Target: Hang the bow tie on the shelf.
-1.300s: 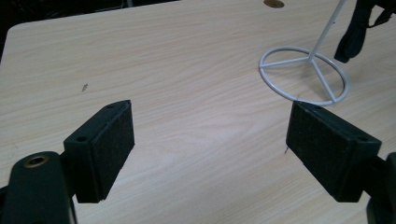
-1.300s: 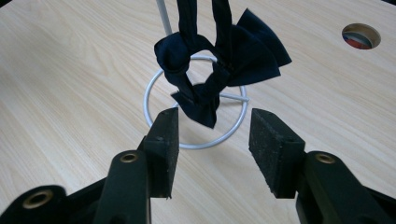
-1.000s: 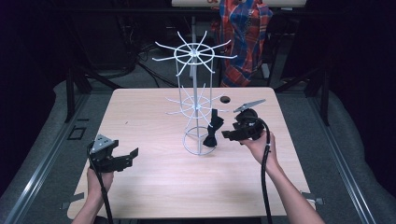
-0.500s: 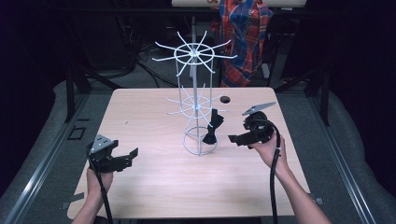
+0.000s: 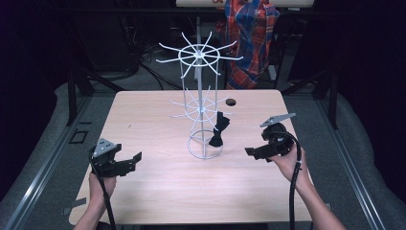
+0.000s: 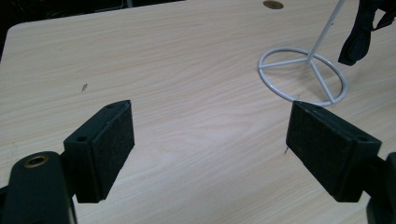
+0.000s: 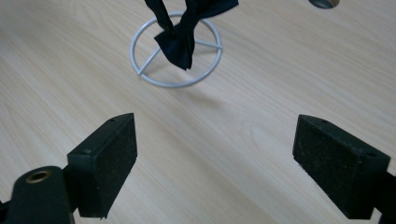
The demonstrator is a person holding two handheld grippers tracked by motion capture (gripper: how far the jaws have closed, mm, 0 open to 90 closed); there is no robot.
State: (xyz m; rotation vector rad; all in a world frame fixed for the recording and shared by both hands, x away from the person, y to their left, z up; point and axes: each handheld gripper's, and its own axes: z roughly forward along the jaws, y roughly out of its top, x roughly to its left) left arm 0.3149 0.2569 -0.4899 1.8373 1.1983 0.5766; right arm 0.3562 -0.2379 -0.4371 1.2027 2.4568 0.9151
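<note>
The black bow tie [image 5: 219, 130] already hung on the white wire rack [image 5: 201, 103], and both the right gripper [image 5: 254, 153], whose fingers had just been opening with nothing between them, and the left gripper [image 5: 132, 163] stood open and empty over the desk [image 5: 158, 191].

One white wire rack [image 5: 200, 103] with two tiers of radiating arms. One black fabric bow tie [image 5: 218, 131], ahead of the right jaws. One pale wooden table [image 5: 153, 187]. Two black two-jaw grippers.

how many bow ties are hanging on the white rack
1: a black bow tie hangs from an arm of the lower tier of the white wire rack, above its ring base. The upper tier's arms look bare, though thin things could escape notice.
</note>
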